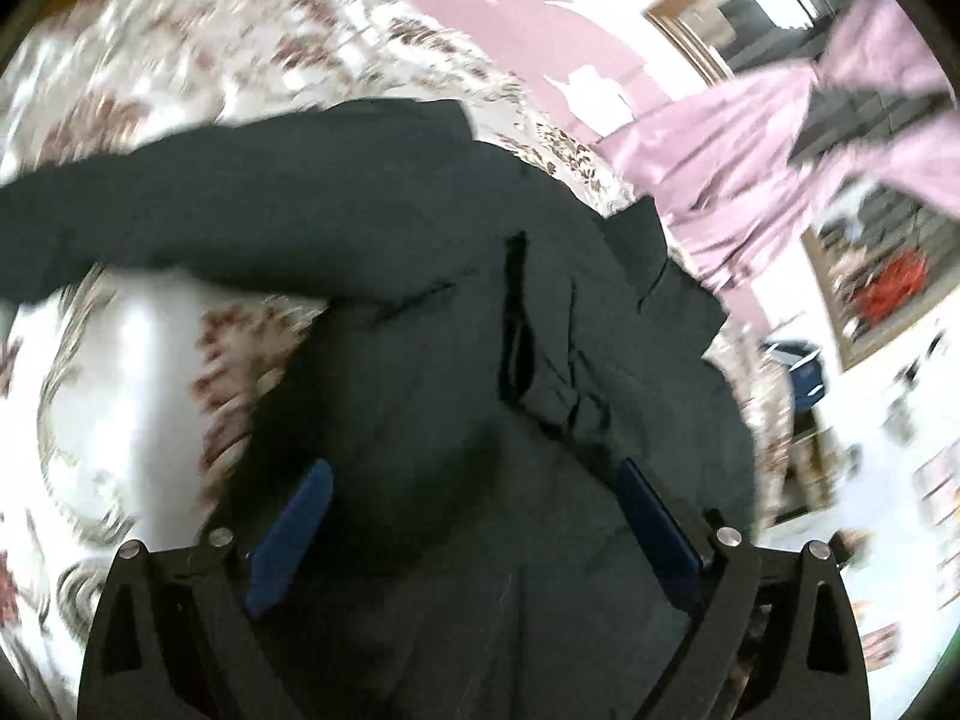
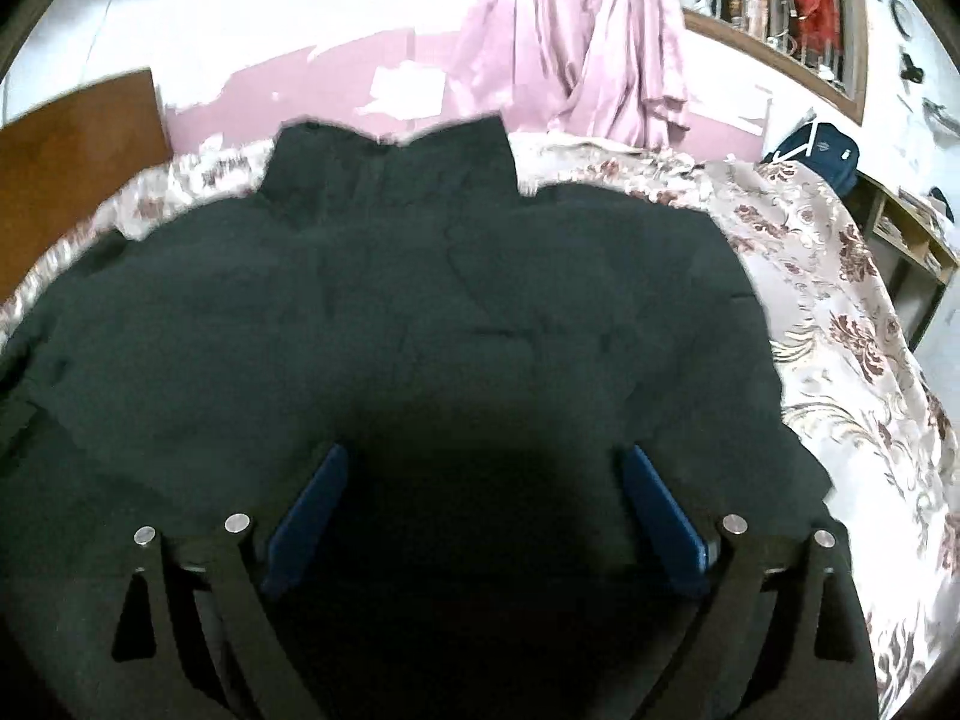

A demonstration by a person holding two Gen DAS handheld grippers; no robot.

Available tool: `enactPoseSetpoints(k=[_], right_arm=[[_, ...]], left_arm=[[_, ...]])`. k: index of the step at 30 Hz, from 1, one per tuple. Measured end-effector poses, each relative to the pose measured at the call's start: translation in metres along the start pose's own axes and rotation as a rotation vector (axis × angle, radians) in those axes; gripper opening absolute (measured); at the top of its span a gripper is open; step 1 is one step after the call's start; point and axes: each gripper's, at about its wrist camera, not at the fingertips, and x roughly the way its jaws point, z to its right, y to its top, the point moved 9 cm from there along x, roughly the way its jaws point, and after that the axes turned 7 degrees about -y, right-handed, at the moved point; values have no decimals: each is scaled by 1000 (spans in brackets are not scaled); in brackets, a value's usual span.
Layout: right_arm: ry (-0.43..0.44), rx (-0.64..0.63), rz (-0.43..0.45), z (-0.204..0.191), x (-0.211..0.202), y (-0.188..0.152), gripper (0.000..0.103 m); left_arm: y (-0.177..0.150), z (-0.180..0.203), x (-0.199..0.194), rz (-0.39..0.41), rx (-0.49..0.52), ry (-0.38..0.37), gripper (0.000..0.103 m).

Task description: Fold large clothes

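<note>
A large dark green-black jacket [image 2: 420, 312] lies spread on a floral bedspread [image 2: 840, 324], collar at the far edge. My right gripper [image 2: 483, 468] is open, low over the jacket's middle, nothing between its blue pads. In the left wrist view the same jacket [image 1: 432, 300] lies with one sleeve [image 1: 180, 204] stretched to the left across the bedspread [image 1: 120, 348]. My left gripper [image 1: 474, 480] is open just above the jacket's body, its blue pads wide apart and holding nothing. The view is motion-blurred.
Pink curtains [image 2: 576, 42] hang at the wall behind the bed, also in the left wrist view [image 1: 768, 138]. A wooden headboard [image 2: 72, 138] is at the far left. A blue bag [image 2: 816, 147] rests on a shelf unit at the right.
</note>
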Motion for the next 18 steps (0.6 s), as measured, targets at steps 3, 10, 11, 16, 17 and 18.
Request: enactPoseSetpoints(k=[3, 10, 11, 16, 17, 18], right_arm=[[41, 16, 57, -6, -22, 13, 92], [192, -13, 42, -65, -31, 43, 92], [211, -26, 29, -77, -28, 42, 92], [243, -68, -24, -127, -8, 34, 92], [244, -70, -30, -134, -3, 34, 92], [240, -71, -34, -139, 0, 33, 92]], left_arm=[[6, -28, -22, 8, -143, -78, 96], [31, -135, -69, 115, -404, 36, 97], [34, -149, -75, 132, -416, 63, 97], [53, -213, -88, 210, -582, 102, 99], [58, -221, -86, 221, -611, 95, 99], [61, -226, -84, 230, -623, 89, 99]])
